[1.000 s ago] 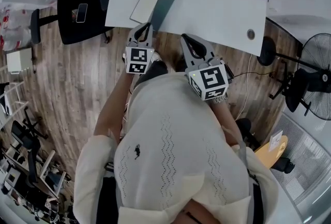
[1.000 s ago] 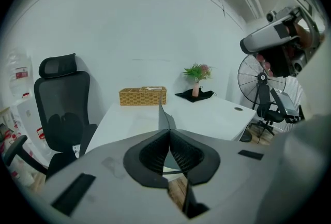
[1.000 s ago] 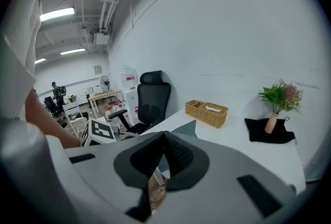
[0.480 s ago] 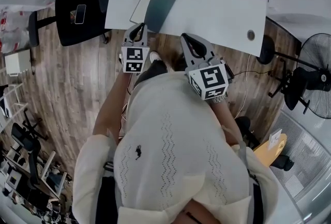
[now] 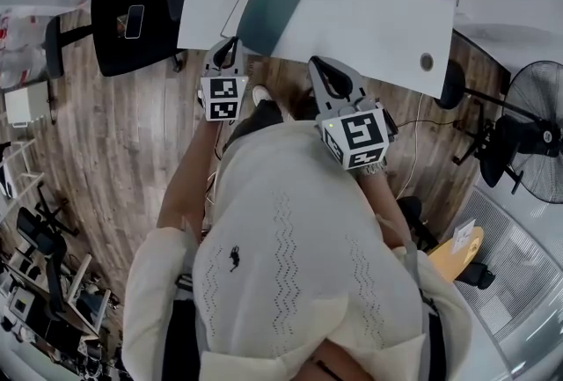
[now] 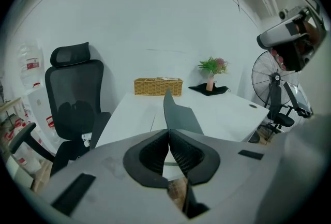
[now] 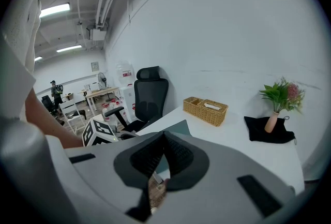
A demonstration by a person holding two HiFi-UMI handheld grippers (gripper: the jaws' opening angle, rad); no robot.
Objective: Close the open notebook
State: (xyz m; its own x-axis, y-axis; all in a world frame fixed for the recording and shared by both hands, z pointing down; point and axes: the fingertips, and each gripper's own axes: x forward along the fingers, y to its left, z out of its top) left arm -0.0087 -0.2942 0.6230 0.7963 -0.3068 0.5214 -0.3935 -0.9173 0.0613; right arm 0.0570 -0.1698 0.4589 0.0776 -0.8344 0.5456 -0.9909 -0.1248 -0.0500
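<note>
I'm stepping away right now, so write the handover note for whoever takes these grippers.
Grippers: left hand-held gripper shut and empty, at the near edge of the table just below the notebook. The right hand-held gripper is shut and empty, held back off the table.
Things: notebook near the table's front left corner, its dark cover tilted up over the white pages.
Done: cover partway over.
Left: lay the cover flat on the pages.

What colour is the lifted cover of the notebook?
Dark grey-green. The notebook cover shows best in the head view.
</note>
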